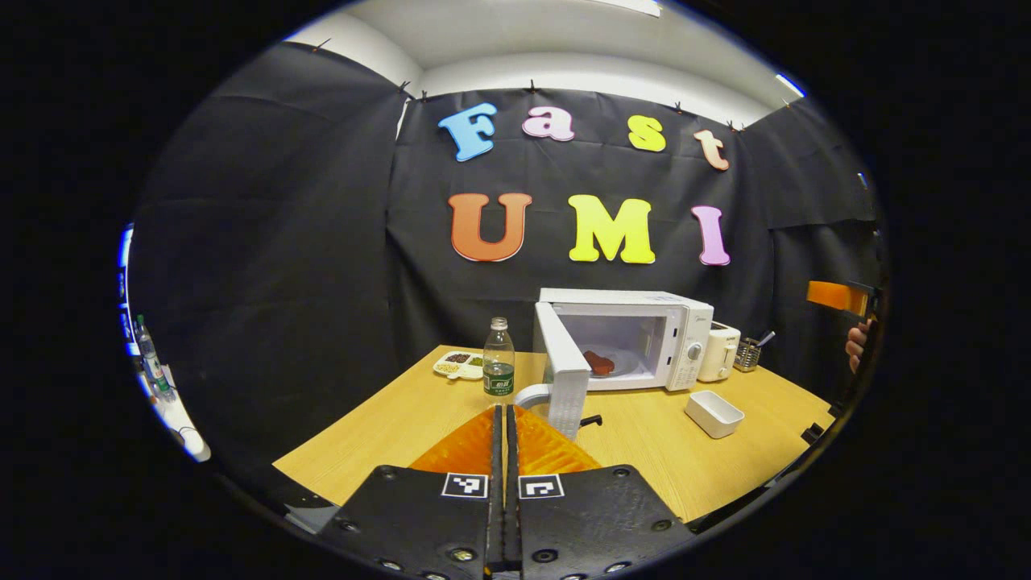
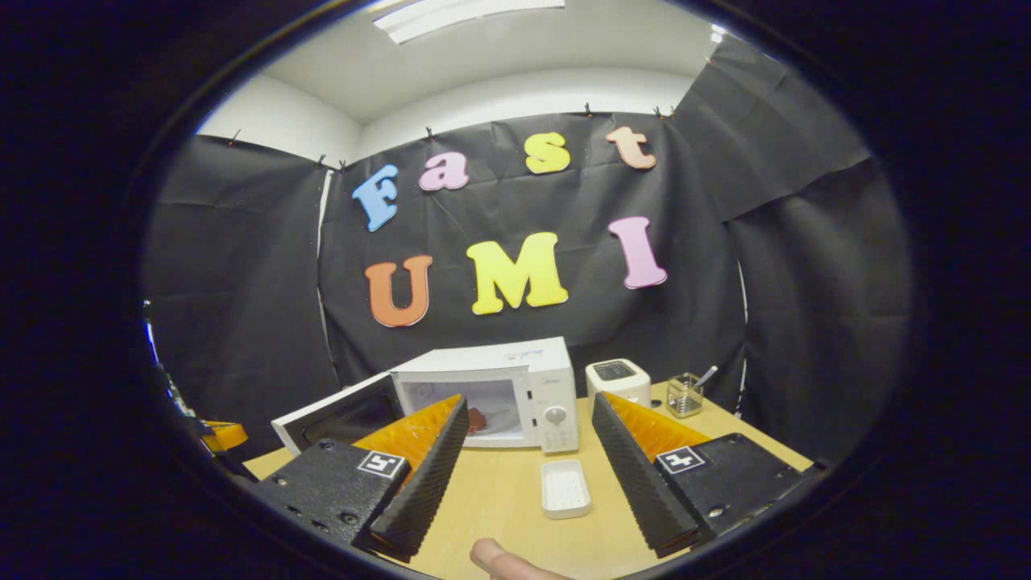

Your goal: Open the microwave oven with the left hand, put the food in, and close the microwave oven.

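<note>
A white microwave oven (image 1: 644, 334) stands at the back of the wooden table with its door (image 1: 564, 374) swung wide open to the left. A reddish-brown piece of food (image 1: 598, 362) lies on the plate inside. My left gripper (image 1: 505, 415) is shut with nothing between its orange fingers, held back from the door's edge. In the right gripper view the microwave oven (image 2: 499, 395) and its open door (image 2: 338, 415) stand ahead, with the food (image 2: 477, 420) inside. My right gripper (image 2: 527, 419) is open and empty above the table.
A water bottle (image 1: 498, 358) and a divided snack dish (image 1: 459, 364) stand left of the door. A white empty tray (image 1: 714, 413) lies in front of the oven, also seen as the tray (image 2: 565, 488). A toaster (image 1: 719, 352) and a utensil cup (image 1: 748, 353) stand to the right. A fingertip (image 2: 499, 560) shows below.
</note>
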A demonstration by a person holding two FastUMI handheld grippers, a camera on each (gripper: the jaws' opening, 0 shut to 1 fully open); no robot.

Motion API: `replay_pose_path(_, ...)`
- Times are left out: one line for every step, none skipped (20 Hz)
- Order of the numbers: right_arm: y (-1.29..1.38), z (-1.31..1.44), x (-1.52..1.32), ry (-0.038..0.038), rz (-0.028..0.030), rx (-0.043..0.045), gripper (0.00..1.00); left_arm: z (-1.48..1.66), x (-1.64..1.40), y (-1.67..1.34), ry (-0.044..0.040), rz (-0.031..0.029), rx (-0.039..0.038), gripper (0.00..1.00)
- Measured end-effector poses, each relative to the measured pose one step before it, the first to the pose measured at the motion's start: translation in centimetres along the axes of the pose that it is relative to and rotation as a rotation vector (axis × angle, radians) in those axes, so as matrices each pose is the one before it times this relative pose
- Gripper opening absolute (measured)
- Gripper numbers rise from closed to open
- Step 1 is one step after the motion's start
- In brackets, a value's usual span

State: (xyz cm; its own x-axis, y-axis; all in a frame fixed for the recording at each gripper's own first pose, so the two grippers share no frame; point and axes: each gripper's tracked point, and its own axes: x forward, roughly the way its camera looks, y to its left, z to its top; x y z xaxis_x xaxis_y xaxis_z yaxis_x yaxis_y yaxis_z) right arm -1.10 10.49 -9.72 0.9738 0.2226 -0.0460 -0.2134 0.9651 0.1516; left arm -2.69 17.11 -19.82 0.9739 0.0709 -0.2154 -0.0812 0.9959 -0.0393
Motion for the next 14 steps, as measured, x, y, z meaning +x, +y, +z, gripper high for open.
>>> replay_pose_path(-0.798, 0.425, -0.764, -0.00377, -0.00312, 0.00720, 0.98, -0.338, 0.593, 0.523, 0.00011, 0.01083, -0.01278, 0.00)
replay_pose_path(-0.021, 0.351, -0.739, -0.00446, 0.01310, 0.00704, 0.98, -0.428, 0.835, 0.584, 0.01082, 0.00584, -0.01760, 0.00)
replay_pose_path(-0.236, 0.468, -0.623, -0.01253, 0.00853, 0.00154, 0.98, -0.532, 0.774, 0.064, 0.01086, -0.01068, -0.02428, 0.00)
replay_pose_path(-0.460, 0.283, -0.451, -0.01273, 0.00193, -0.00723, 0.98, -0.186, 0.834, -0.148, -0.00749, -0.02173, -0.02439, 0.00)
replay_pose_path(-0.467, 0.043, -0.374, -0.00637, -0.00528, -0.00939, 0.98, -0.413, 1.120, -0.009, 0.00661, -0.01566, -0.01513, 0.00)
replay_pose_path(-0.223, -0.305, -0.410, 0.00105, -0.00024, -0.00121, 0.98, -0.630, 1.157, 0.605, -0.00212, 0.00372, 0.02272, 0.00)
replay_pose_path(0.028, -0.124, -0.338, 0.00055, 0.00986, 0.00319, 0.98, -0.780, 1.161, 0.723, 0.00740, 0.01460, 0.02822, 0.00)
replay_pose_path(0.010, -0.168, -0.287, 0.00343, 0.01019, 0.00523, 0.98, -0.654, 0.759, 0.201, 0.00528, -0.00378, 0.00497, 0.00)
replay_pose_path(-0.179, -0.316, -0.165, 0.00890, 0.00790, 0.00354, 0.98, -0.362, 0.584, -0.262, -0.00363, -0.01962, -0.01532, 0.00)
replay_pose_path(-0.278, -0.081, -0.093, 0.00143, 0.00254, 0.00297, 0.98, 0.291, 0.247, -0.410, -0.01899, -0.02855, -0.01744, 0.00)
replay_pose_path(-0.494, -0.080, -0.026, 0.00255, -0.00805, 0.00511, 0.98, 0.195, 0.403, -0.186, -0.02206, -0.01567, -0.01056, 0.00)
replay_pose_path(-0.688, -0.042, -0.065, -0.00129, -0.01328, 0.00488, 0.98, 0.068, 0.381, -0.055, -0.01175, -0.00599, -0.00362, 0.00)
replay_pose_path(-0.516, 0.125, -0.141, -0.00582, -0.01206, 0.00578, 0.98, -0.236, 0.504, 0.071, -0.00578, -0.00222, -0.00086, 0.00)
replay_pose_path(-0.368, 0.081, -0.105, -0.00537, -0.00628, 0.00076, 0.98, -0.282, -0.011, -0.355, 0.01018, -0.00764, -0.00634, 0.00)
